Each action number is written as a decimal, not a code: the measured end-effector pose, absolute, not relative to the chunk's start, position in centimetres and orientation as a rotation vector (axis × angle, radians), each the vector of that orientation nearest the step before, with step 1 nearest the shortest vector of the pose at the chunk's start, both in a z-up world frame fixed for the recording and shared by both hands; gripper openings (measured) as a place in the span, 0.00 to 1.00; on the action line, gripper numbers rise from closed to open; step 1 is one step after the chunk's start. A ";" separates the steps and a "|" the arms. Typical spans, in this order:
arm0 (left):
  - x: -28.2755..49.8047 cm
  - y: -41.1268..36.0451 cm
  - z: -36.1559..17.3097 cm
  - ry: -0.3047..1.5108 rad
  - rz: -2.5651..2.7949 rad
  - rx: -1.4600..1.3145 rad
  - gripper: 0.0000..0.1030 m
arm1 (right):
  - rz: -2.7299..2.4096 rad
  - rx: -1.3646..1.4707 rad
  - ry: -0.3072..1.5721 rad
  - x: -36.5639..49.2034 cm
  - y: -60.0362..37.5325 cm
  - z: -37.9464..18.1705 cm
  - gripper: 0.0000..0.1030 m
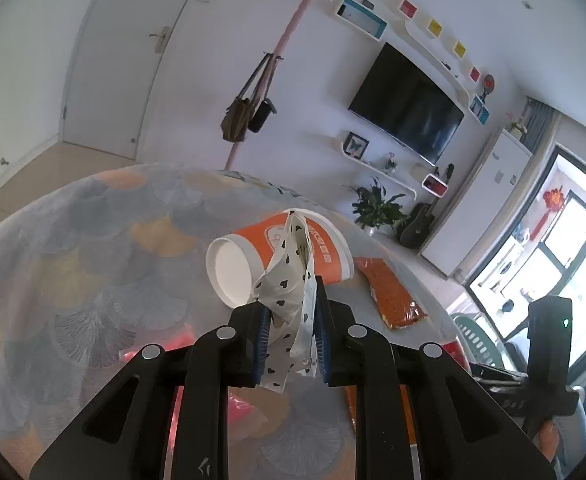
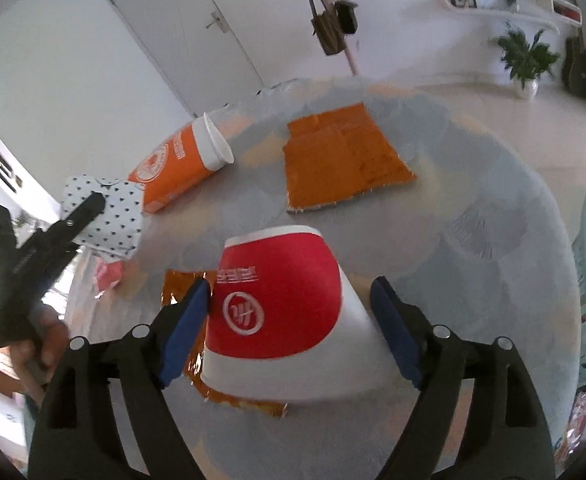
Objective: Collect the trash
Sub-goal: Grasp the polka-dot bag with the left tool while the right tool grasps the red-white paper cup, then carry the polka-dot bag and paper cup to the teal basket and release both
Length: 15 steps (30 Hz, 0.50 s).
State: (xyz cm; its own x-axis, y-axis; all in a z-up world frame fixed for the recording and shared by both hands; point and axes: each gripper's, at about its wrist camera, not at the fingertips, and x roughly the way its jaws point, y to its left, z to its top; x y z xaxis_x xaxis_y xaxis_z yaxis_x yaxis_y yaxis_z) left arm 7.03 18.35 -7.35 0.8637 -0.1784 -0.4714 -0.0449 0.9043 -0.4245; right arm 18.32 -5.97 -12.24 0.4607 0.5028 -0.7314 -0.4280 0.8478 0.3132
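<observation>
Right wrist view: my right fingers (image 2: 289, 312) straddle the red cup (image 2: 281, 304), unclosed; my left fingers (image 1: 291, 312) clench the heart-print bag (image 1: 289, 280); the orange cup (image 2: 181, 168) and wrappers (image 2: 345, 156) remain on the desk (image 2: 473, 240).

My right claw (image 2: 289, 316) straddles the red cup (image 2: 281, 300); the left pad (image 2: 183, 332) touches it, with a gap at the right pad. Foil wrapper (image 2: 181, 292) lies beneath. Orange packet (image 2: 345, 156) and orange cup (image 2: 181, 164) block the table's (image 2: 473, 208) far side; right edge open.

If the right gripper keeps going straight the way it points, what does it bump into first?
Most likely the red and white paper cup: it stands upside down between the open fingers of the right gripper, atop an orange wrapper.
</observation>
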 end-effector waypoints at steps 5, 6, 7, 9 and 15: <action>7.0 18.3 -7.4 0.529 -0.078 -0.434 0.18 | 0.546 -0.035 0.872 16.6 -4.3 -11.8 0.71; 6.9 18.3 -7.3 0.528 -0.078 -0.430 0.18 | 0.549 -0.030 0.858 16.2 -4.5 -11.6 0.68; 6.9 18.2 -7.3 0.528 -0.078 -0.427 0.18 | 0.558 -0.020 0.847 15.8 -4.7 -11.4 0.66; 6.8 18.1 -7.2 0.524 -0.078 -0.420 0.18 | 0.550 -0.013 0.827 15.2 -5.1 -11.0 0.64; 6.0 17.0 -5.8 0.472 -0.124 -0.413 0.18 | 0.519 0.003 0.753 13.7 -7.3 -9.0 0.64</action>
